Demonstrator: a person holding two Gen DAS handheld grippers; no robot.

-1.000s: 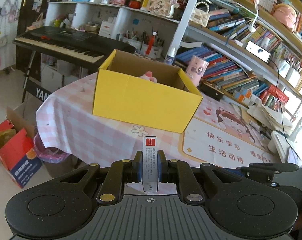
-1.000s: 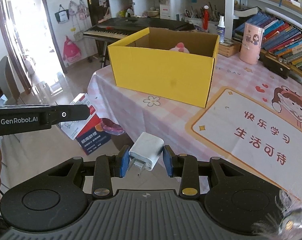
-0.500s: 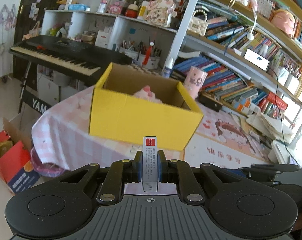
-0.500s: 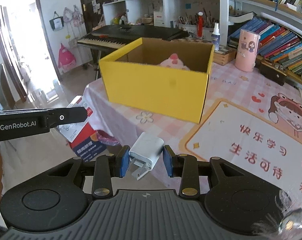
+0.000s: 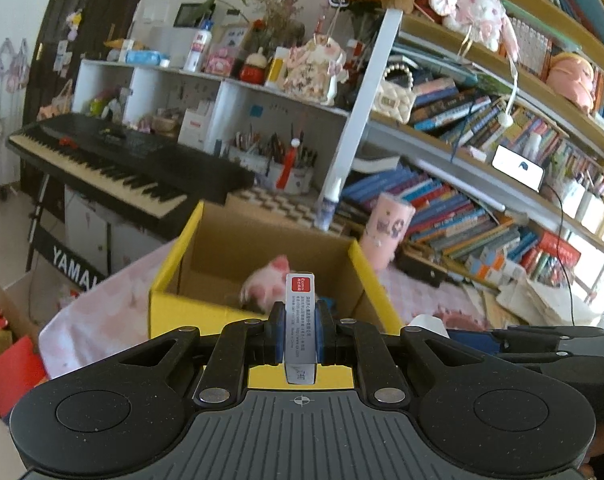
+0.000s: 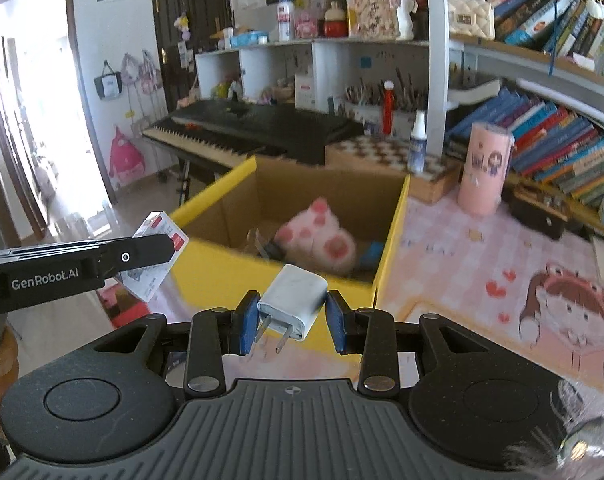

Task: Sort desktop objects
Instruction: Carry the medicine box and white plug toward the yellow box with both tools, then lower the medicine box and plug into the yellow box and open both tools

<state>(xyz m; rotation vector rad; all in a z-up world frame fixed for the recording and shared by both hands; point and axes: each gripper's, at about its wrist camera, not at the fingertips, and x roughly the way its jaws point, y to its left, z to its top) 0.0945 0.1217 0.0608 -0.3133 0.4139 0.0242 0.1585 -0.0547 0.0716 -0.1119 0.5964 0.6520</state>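
Left wrist view: the left tool [image 5: 299, 332] is clamped on a small white-and-red carton [image 5: 300, 320], held upright between its blue pads [image 5: 277, 334]; the carton's red-labelled top stands in front of the open mouth of the yellow cardboard box [image 5: 189, 316]. Inside that box lies a pink plush toy [image 5: 267, 284]. Right wrist view: the left tool's arm, marked GenRobot.AI, reaches in left of the box with the carton at its tip. At centre, the right tool [image 6: 291, 322] grips a white plug adapter [image 6: 294, 300], tilted, prongs pointing down and toward the camera, just before the box's near wall. The box stands on a pink checked tabletop [image 6: 454, 248]; a pink tumbler [image 6: 484, 170] stands right of the box.
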